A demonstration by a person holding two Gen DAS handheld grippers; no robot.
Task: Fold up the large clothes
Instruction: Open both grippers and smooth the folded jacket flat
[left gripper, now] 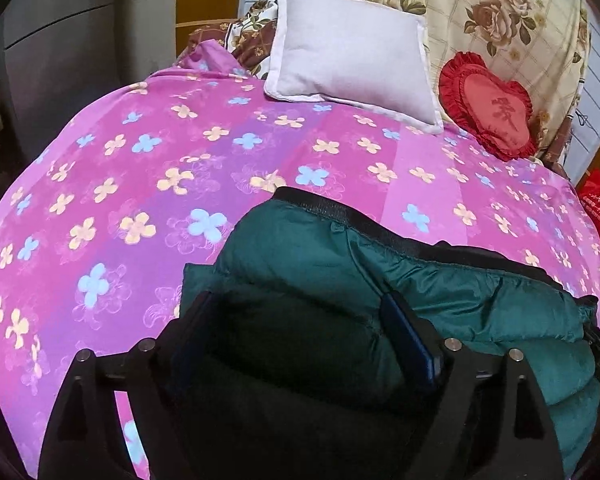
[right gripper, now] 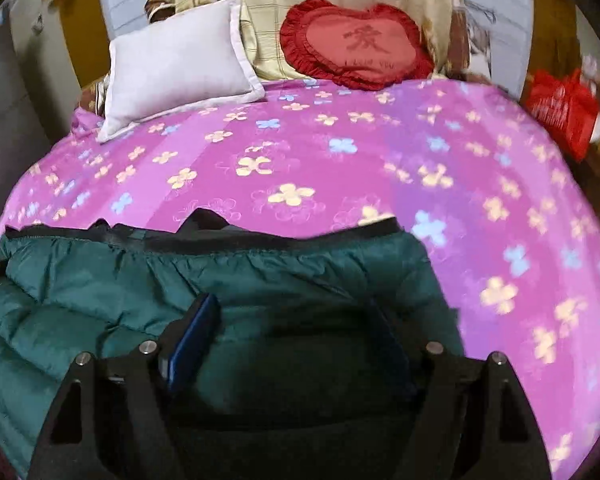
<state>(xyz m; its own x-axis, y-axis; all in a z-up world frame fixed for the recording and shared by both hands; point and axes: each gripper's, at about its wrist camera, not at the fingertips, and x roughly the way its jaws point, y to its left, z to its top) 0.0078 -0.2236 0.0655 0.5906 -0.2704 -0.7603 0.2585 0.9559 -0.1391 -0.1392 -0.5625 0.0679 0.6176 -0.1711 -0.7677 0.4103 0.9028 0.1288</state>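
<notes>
A dark green puffy jacket with a black hem band lies on the pink flowered bed sheet. My left gripper has its fingers spread wide, with the jacket's left end bulging between them. In the right wrist view the jacket stretches to the left, and my right gripper is also spread wide over its right end. The fabric fills the gap between each pair of fingers; whether either pair presses on it is not clear.
A white pillow and a red heart cushion lie at the head of the bed against a floral cream quilt. A red bag sits beyond the bed's right edge. Grey cabinets stand at the left.
</notes>
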